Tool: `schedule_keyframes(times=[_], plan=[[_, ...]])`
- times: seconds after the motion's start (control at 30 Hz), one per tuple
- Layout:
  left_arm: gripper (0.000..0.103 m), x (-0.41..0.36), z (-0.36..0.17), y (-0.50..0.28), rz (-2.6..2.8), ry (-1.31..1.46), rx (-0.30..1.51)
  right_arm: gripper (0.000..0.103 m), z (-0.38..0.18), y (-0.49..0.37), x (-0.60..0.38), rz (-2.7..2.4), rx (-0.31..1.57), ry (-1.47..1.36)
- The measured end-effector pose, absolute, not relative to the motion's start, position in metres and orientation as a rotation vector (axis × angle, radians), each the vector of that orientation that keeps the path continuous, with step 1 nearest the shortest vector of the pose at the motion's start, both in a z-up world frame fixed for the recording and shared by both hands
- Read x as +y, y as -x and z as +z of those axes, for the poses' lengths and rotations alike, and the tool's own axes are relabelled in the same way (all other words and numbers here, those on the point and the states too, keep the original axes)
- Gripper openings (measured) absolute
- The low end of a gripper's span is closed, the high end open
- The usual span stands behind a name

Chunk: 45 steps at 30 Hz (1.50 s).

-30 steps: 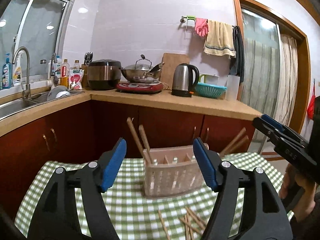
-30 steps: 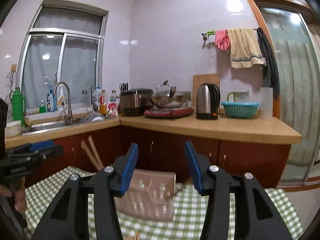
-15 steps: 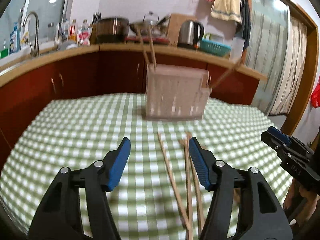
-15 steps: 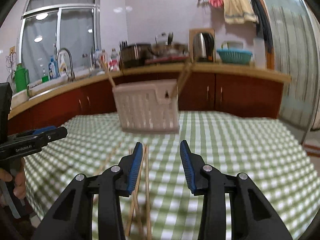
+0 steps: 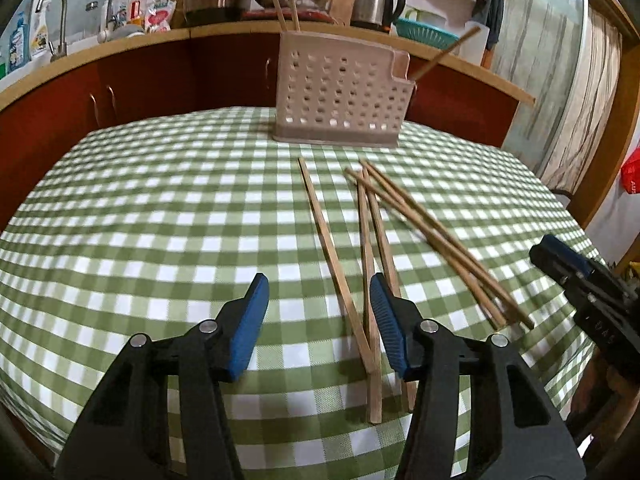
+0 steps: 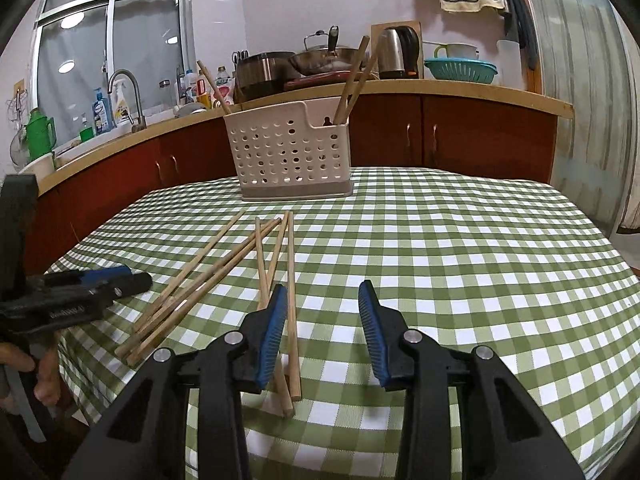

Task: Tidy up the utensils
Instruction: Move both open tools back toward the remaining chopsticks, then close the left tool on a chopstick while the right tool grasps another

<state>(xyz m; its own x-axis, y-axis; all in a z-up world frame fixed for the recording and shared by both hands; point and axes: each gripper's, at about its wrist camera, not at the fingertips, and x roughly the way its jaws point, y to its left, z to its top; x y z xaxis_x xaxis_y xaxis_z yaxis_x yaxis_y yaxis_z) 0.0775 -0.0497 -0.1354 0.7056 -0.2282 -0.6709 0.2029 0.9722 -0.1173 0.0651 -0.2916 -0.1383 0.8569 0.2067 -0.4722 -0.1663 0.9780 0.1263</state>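
We list loose light-brown wooden chopsticks (image 5: 362, 240), near of the perforated beige plastic caddy (image 5: 340, 92) on the green-checked tablecloth (image 5: 160, 216): light, stiff, roll-prone, best pinched mid-shaft; left gripper (image 5: 318, 316), just narrowing, and right gripper (image 6: 322, 320) both gape empty.

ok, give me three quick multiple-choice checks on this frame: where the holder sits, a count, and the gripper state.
1. Where is the perforated holder?
A. On the kitchen counter
B. On the checked tablecloth, beyond the loose chopsticks
C. In the sink

2. How many chopsticks stand in the holder?
A. One
B. Three
C. Six

3. What state are the two grippers in?
A. Both open, gripping nothing
B. Left shut on a chopstick
C. Right shut on the holder

Key:
1 B: the holder stands on the tablecloth, past the loose chopsticks.
2 B: three standing chopsticks stick out of it.
3 A: the left gripper and right gripper have just been closing, but their pads press on nothing.
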Motion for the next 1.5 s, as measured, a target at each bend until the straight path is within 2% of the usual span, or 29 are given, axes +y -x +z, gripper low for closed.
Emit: schedule_keyframes(times=[0.37, 0.57, 0.63, 0.73, 0.93, 1.1, 1.5], plan=[[0.044, -0.042, -0.148, -0.083, -0.197, 0.008, 0.800, 0.038, -0.140, -0.066, -0.291, 0.202, 0.512, -0.083], [0.034, -0.039, -0.148, -0.080, -0.201, -0.008, 0.799, 0.036, -0.142, -0.066, -0.286, 0.211, 0.522, -0.078], [0.023, -0.039, -0.149, -0.079, -0.203, -0.025, 0.794, 0.033, -0.144, -0.066, -0.285, 0.215, 0.528, -0.075], [0.015, -0.037, -0.149, -0.076, -0.199, -0.036, 0.787, 0.029, -0.146, -0.067, -0.284, 0.220, 0.537, -0.075], [0.006, -0.032, -0.149, -0.076, -0.192, -0.026, 0.784, 0.021, -0.150, -0.067, -0.273, 0.275, 0.555, -0.049], [0.006, -0.031, -0.149, -0.077, -0.192, -0.025, 0.783, 0.015, -0.157, -0.067, -0.264, 0.300, 0.577, -0.023], [0.006, -0.029, -0.148, -0.076, -0.192, -0.020, 0.782, 0.012, -0.170, -0.072, -0.262, 0.305, 0.630, -0.013]])
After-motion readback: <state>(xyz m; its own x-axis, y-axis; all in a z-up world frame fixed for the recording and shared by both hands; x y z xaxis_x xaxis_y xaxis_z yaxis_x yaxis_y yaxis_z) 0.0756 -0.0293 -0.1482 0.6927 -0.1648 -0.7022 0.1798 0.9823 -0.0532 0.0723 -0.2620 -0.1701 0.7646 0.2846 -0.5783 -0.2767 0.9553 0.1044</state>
